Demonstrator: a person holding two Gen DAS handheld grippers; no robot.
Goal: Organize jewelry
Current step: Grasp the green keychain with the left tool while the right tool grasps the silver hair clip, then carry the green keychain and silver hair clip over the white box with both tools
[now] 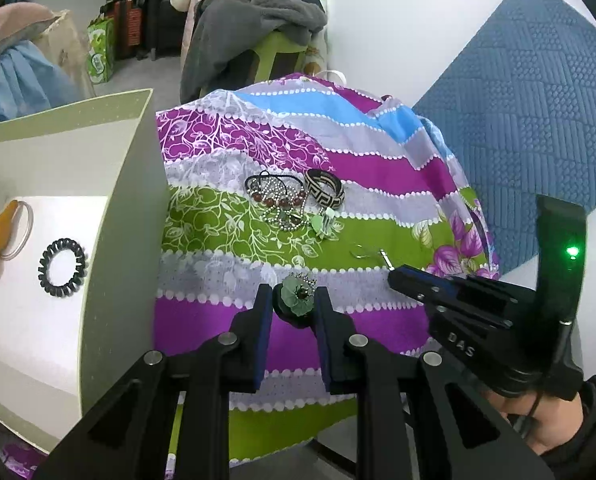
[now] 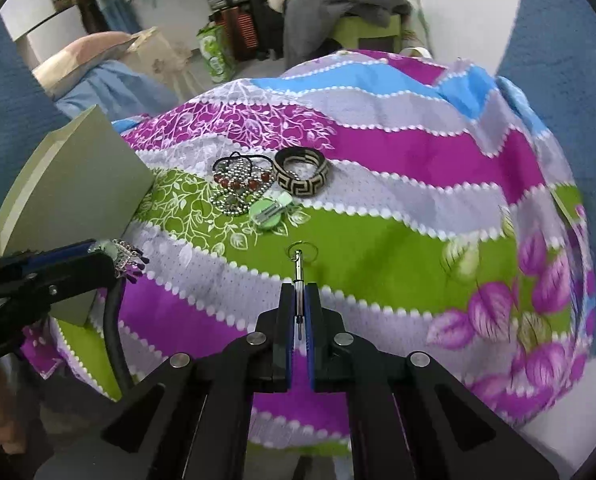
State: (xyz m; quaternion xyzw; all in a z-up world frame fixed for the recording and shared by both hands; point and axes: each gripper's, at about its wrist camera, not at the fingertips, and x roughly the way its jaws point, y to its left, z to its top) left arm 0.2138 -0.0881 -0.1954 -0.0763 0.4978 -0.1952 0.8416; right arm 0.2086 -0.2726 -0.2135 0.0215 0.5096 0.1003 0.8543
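Already the box (image 1: 118, 184) at the desk's left edge holds a black spiral hair tie (image 1: 62, 267) and a silver bangle (image 1: 18, 230) on its white floor. The left gripper (image 1: 294, 300) has its fingers clamped on a green flower brooch (image 1: 296, 300); the right gripper (image 2: 298, 300) pinches a thin metal pin with a ring (image 2: 299, 264). Left on the patterned cloth (image 2: 417, 148): a beaded chain tangle (image 2: 238, 188), a woven key-pattern bangle (image 2: 301, 172) and a green clip (image 2: 270, 210), by my reading roughly half.

Patterned cloth (image 1: 298, 152) carries bead chain (image 1: 276, 200), woven bangle (image 1: 323, 192), box (image 1: 110, 200)
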